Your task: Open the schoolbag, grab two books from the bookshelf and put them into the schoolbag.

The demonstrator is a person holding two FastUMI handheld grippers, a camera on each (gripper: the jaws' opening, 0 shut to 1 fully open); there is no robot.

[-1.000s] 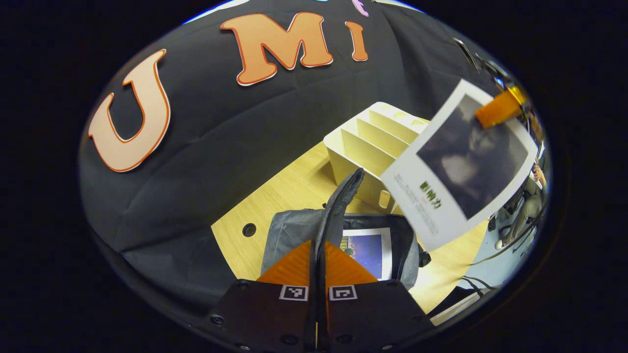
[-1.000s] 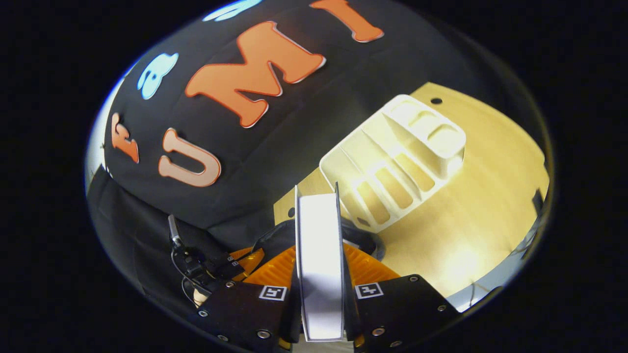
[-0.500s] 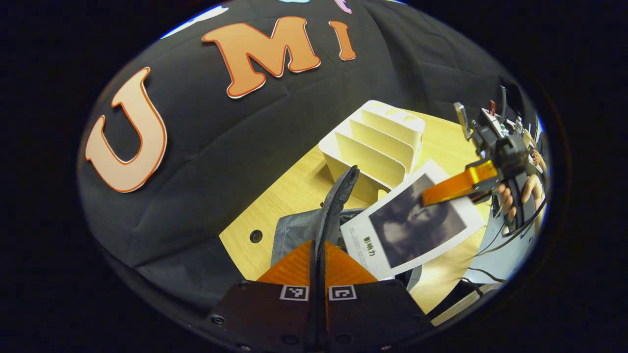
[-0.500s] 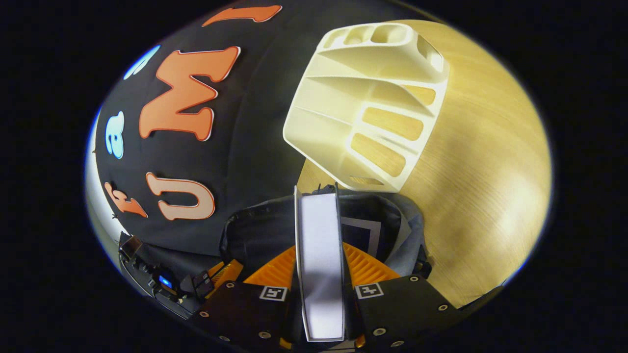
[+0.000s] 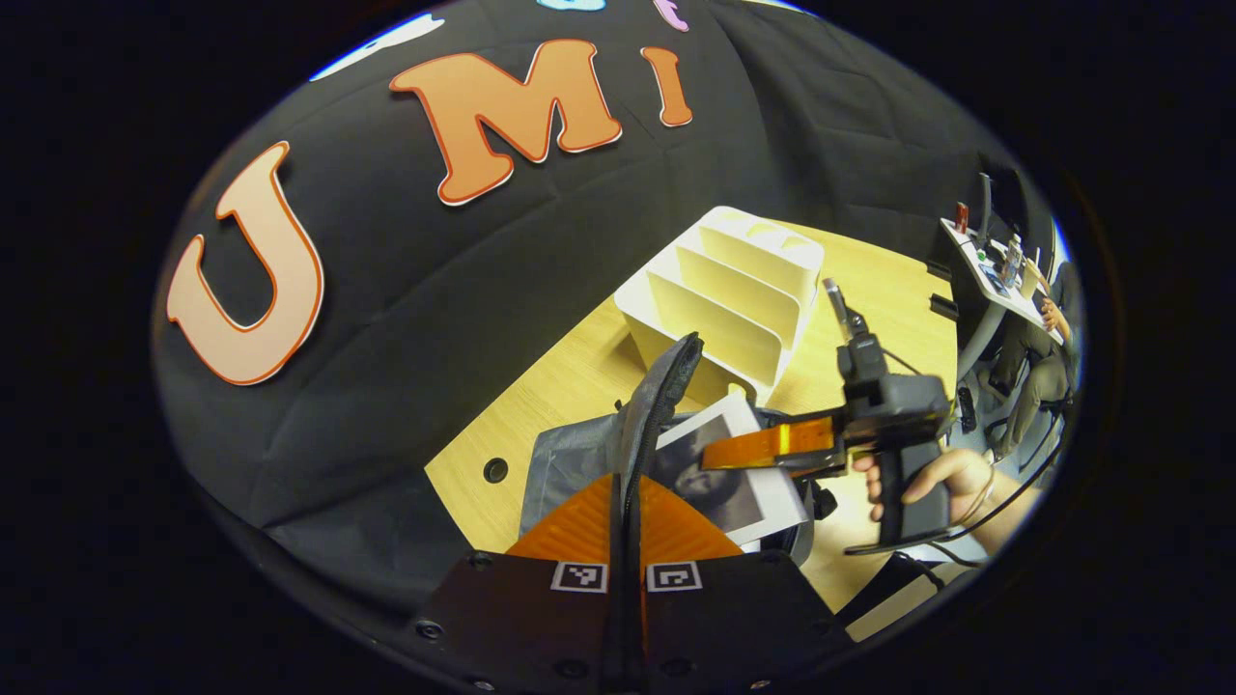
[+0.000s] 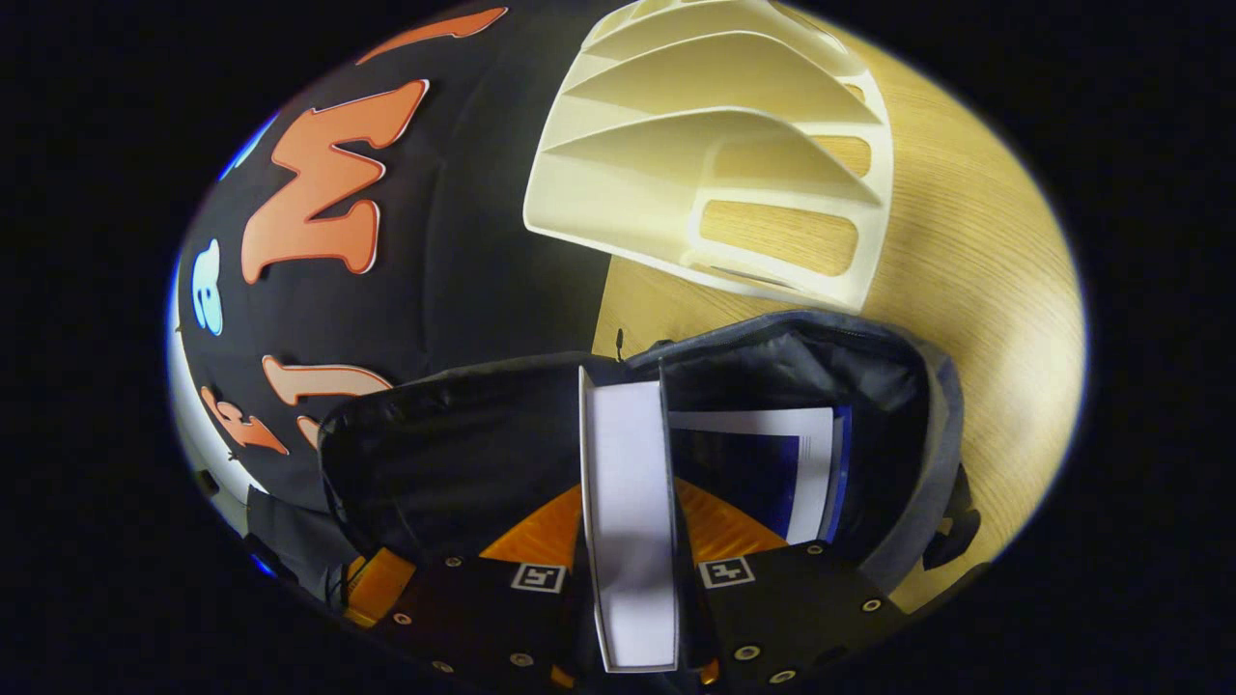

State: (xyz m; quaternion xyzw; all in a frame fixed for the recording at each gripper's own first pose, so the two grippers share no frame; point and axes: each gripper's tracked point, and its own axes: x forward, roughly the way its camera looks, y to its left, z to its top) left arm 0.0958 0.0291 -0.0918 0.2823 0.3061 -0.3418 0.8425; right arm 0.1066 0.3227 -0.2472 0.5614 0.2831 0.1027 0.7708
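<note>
My left gripper point(image 5: 626, 502): fingers pinched tight on schoolbag point(image 5: 570, 458) flap point(image 5: 661, 386), holding bag open on bench point(image 5: 541, 405). My right gripper point(image 6: 628, 541): fingers clamped on book point(image 6: 628, 521), tilted into bag mouth. Blue book point(image 6: 763, 463) inside. Bookshelf point(image 6: 715, 164) just behind bag.

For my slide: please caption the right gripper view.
Hand-held gripper lowers second book into open schoolbag.

Left gripper view: low behind the schoolbag point(image 5: 579, 454), looking along the bench point(image 5: 570, 372) toward the bookshelf point(image 5: 734, 290). Right gripper view: steeply down, close over the schoolbag point(image 6: 821, 386). Both views share schoolbag, bookshelf point(image 6: 715, 154) and bench point(image 6: 966, 261).
</note>
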